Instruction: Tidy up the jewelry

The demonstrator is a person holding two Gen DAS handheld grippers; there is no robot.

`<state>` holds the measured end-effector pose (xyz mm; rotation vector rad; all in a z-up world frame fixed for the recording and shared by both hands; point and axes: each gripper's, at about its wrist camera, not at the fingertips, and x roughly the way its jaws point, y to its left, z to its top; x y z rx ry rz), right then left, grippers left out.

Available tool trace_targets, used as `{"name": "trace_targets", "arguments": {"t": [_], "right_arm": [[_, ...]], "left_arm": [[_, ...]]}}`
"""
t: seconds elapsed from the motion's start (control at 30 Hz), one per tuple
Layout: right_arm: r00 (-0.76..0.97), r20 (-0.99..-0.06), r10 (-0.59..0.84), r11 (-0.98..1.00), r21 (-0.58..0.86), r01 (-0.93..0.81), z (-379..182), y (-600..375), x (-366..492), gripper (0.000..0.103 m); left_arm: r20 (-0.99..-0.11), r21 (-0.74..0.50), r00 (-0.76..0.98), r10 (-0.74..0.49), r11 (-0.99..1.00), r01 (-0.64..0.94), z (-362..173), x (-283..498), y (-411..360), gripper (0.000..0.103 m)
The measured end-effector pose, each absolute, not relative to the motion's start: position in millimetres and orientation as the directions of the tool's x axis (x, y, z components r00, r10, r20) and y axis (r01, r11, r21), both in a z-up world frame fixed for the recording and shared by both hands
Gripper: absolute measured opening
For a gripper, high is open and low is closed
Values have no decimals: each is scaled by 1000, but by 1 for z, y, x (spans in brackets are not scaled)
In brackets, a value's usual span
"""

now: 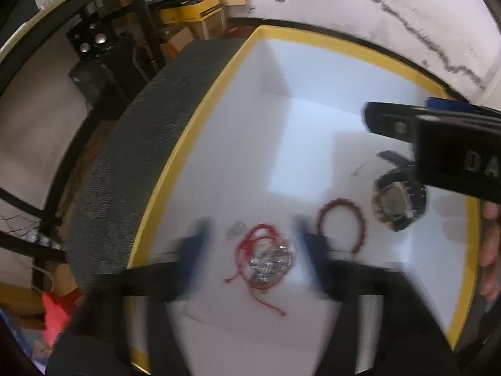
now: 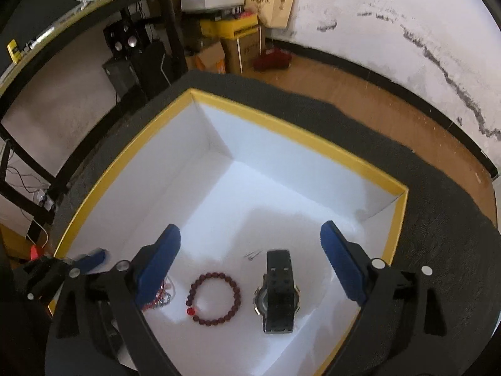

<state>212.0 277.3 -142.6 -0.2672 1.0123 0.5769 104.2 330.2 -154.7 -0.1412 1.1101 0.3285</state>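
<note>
A dark red beaded bracelet (image 2: 214, 298) lies beside a black watch (image 2: 278, 294).

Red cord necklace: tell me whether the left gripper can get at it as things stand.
Probably yes. The left gripper is open, its fingers straddling the red cord necklace on the floor of the box, with nothing between them. The frame is blurred.

Yellow-rimmed box (image 2: 291, 131) w/ white inside sat open-topped on dark cloth. On its floor, in a row: tangled red cord w/ silvery chain (image 1: 266, 260) at left, dark-red bead bracelet (image 2: 214, 297) w/ one bright red bead lay flat in middle, black digital watch (image 2: 278, 294) at right, strap lengthwise. All apart. Tiny silver bit (image 2: 253, 254) near the strap end.
</note>
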Motion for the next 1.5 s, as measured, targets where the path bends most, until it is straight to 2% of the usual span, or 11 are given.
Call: {"name": "trace_targets", "arguments": {"t": [0.4, 0.63, 0.8, 1.0, 1.13, 1.4, 1.5], "right_arm": [[440, -829, 345, 838, 60, -543, -110, 249, 208, 88], [484, -793, 369, 850, 78, -520, -72, 160, 176, 88], [558, -761, 330, 888, 49, -458, -55, 56, 139, 91], [656, -735, 170, 960, -27, -279, -57, -94, 74, 94], [659, -738, 146, 983, 34, -180, -74, -163, 39, 94], [675, -734, 75, 997, 61, -45, -98, -227, 9, 94], [665, -743, 79, 997, 62, -50, -102, -233, 6, 94]], "left_arm": [[-873, 51, 446, 196, 947, -316, -133, 94, 315, 89], [-855, 34, 483, 188, 950, -310, -108, 75, 288, 89], [-822, 26, 543, 172, 963, -267, -85, 56, 227, 92], [-797, -7, 598, 86, 988, -151, -74, 34, 130, 93], [-779, -19, 627, 21, 998, -57, -75, 27, 63, 93], [-756, -74, 649, -89, 996, 49, -83, 23, -12, 94], [-729, -15, 681, -62, 997, 75, -84, 16, -23, 96]]}}
